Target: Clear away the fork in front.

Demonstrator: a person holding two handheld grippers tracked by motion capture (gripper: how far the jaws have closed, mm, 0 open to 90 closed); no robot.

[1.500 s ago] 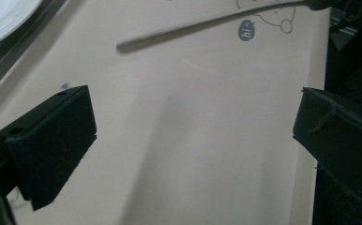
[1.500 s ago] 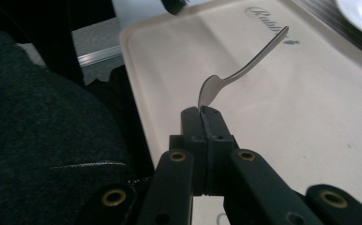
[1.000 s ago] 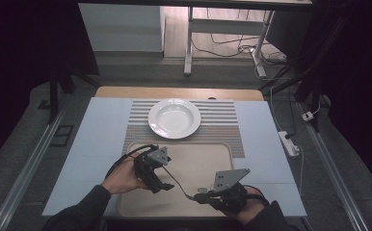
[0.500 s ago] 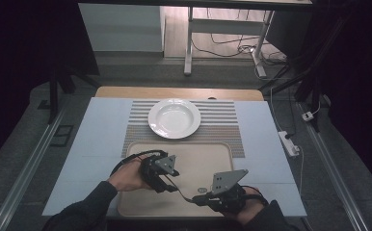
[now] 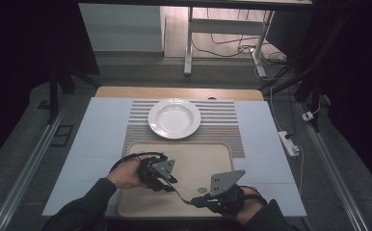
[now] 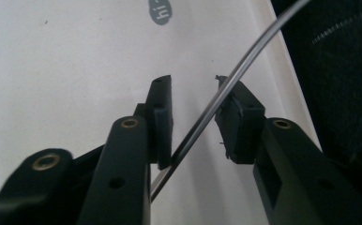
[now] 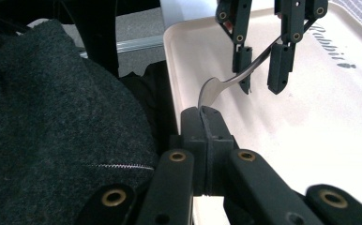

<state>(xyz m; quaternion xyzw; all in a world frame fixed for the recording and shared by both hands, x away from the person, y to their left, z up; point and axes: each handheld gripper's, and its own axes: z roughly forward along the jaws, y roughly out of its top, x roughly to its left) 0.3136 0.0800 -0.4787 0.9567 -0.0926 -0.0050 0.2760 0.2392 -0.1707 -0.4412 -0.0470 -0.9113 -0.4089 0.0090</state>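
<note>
The spoon (image 5: 181, 194) hangs just above the near part of the tray (image 5: 208, 159), bridging the two grippers. I take it for a spoon, but its head is partly hidden, so it could be another piece of cutlery.

The right gripper (image 5: 198, 201) has it. In the right gripper view its jaws (image 7: 207, 117) are pressed together on the broad end of the spoon (image 7: 216, 84). From there the handle runs up and away towards the left gripper (image 7: 259, 70).

The next move turns on how that handle sits in the left jaws. Its long axis runs slantwise across the tray, from the right gripper at the near edge to the left gripper (image 5: 167, 185) farther in. In the left gripper view the handle (image 6: 195, 136) passes through the gap (image 6: 193, 89) on a diagonal. It lies close against the base of one pad and close to the tip of the other.

Those jaws have just been closing with the handle between them, but a gap shows and they don't clamp it from both sides. They are part-way in, not pinching.

To my eye this is a handover. The left hand sits right at the handle, and its jaws need only finish closing across the thin shaft before the right lets go.

By my count there is one spoon, one tray, one white plate (image 5: 174, 118) beyond it on one striped mat (image 5: 222, 120), and two grippers, all at one table (image 5: 102, 144).
</note>
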